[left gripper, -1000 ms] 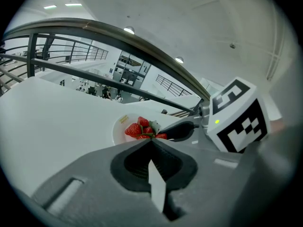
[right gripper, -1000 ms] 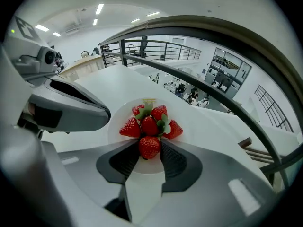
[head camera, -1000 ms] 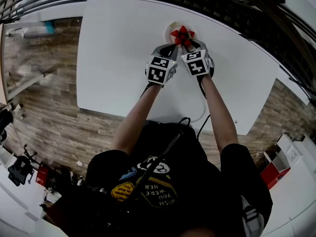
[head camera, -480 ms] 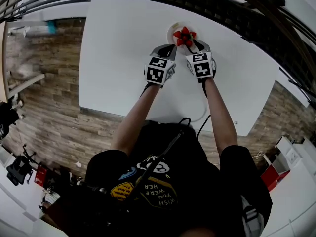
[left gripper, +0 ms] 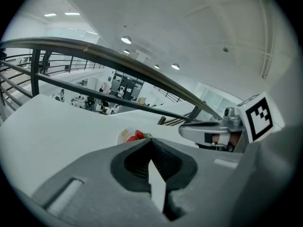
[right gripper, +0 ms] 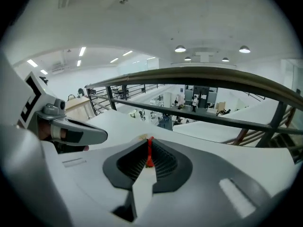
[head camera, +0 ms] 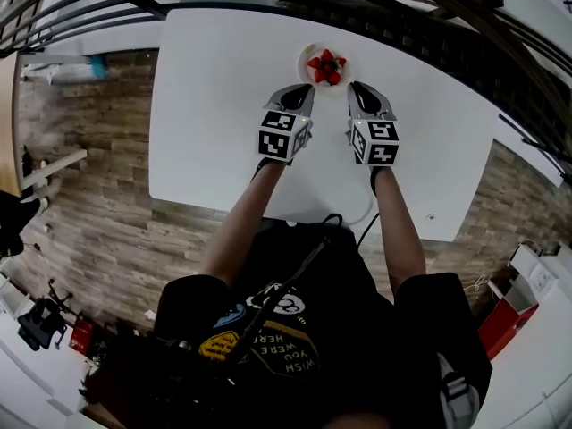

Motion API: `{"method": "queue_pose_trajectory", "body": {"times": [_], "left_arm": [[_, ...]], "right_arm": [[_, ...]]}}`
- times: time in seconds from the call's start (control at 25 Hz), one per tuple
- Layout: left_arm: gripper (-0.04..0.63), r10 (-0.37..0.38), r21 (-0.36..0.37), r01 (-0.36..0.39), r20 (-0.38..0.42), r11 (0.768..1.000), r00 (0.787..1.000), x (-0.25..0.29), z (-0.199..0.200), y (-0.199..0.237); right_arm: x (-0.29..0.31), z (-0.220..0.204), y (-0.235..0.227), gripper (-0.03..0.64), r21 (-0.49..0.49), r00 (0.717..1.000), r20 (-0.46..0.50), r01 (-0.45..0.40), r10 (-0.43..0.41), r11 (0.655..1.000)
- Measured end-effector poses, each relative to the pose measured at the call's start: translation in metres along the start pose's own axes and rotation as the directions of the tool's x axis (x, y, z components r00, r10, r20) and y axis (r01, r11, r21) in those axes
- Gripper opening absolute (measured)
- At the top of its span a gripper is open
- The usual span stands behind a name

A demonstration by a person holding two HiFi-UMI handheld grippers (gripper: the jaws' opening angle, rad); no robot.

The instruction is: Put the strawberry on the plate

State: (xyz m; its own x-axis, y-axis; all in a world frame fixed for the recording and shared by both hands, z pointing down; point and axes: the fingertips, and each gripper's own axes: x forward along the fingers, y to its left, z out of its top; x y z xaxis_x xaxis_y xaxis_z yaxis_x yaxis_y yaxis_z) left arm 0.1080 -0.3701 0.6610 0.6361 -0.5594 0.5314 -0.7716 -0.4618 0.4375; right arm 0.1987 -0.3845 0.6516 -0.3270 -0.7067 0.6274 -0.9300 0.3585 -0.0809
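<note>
From the head view, the red strawberry with dark green leaves (head camera: 325,64) lies on the small round white plate (head camera: 305,61), which stands on the flat white table (head camera: 214,105) just ahead of both pairs of fingers and in the space between their tips. The task therefore looks as good as done. What remains is to get clear cleanly: draw each tool back along the line of its own fingers, a little above the tabletop, so that no fingertip clips the plate rim or rolls the fruit off. The left gripper (head camera: 304,89) points at the near left edge of the plate and the right gripper (head camera: 357,88) at its near right edge, both close to it but apart from it. In the left gripper view, the grey fingers (left gripper: 94,183) are clenched together with only a thin pale slit between them, and they grasp nothing. The strawberry and plate show beyond the tips, slightly to the left. In the right gripper view, the fingers (right gripper: 213,174) are closing and almost meet. A red sliver shows in the slit, which I judge to be the strawberry seen past the tips, not something pinched, since the head view shows these tips off the plate.
</note>
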Motion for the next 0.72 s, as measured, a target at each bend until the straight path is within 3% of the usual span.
{"method": "queue_pose_trajectory", "body": {"times": [0.24,0.72], "left_arm": [[0.000,-0.010,0.019,0.010,0.046,1.000,0.999,-0.041,0.015,-0.018],[0.002,-0.075,0.113,0.058,0.151,0.992,0.986,-0.141,0.038,-0.089]], "right_arm": [[-0.058,0.010,0.013,0.005,0.123,0.991,0.134,-0.015,-0.002,0.992],[-0.171,0.033,0.057,0.003,0.227,0.952,0.305,-0.073,0.000,0.971]]}}
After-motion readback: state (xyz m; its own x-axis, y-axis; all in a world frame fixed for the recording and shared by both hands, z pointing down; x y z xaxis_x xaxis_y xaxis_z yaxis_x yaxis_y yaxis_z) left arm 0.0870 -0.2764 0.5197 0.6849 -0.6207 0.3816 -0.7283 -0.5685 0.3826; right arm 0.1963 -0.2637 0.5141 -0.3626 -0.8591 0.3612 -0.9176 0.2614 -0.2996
